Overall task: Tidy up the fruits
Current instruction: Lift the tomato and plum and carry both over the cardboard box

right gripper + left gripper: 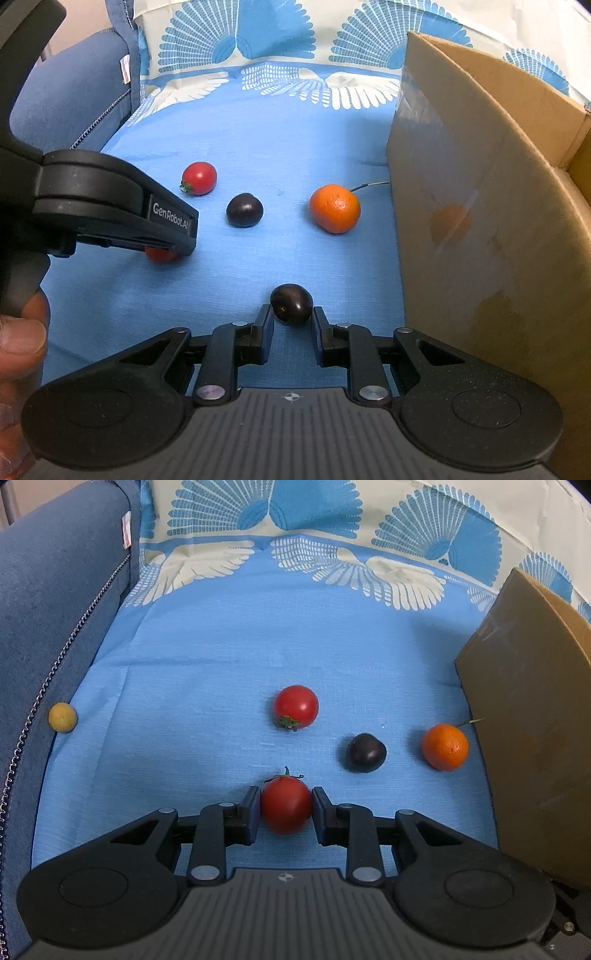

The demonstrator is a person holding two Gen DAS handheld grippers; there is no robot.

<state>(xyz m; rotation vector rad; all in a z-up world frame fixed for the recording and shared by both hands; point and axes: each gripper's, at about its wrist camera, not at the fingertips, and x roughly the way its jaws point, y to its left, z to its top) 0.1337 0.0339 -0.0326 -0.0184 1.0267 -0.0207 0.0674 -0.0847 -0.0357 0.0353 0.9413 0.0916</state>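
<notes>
Two picks in hand: left gripper (286,805) clamped on tomato (286,805), right gripper (291,314) on dark plum (291,303); I judge nothing boxed yet, tomato, plum, orange (334,208) left

A blue cloth (207,635) covers the surface. Beyond the left claw (286,805) lie a red tomato (296,707), a dark plum (366,752) and an orange (445,746). A cardboard box (532,701) stands to its right, a small yellow fruit (62,717) far left.
</notes>
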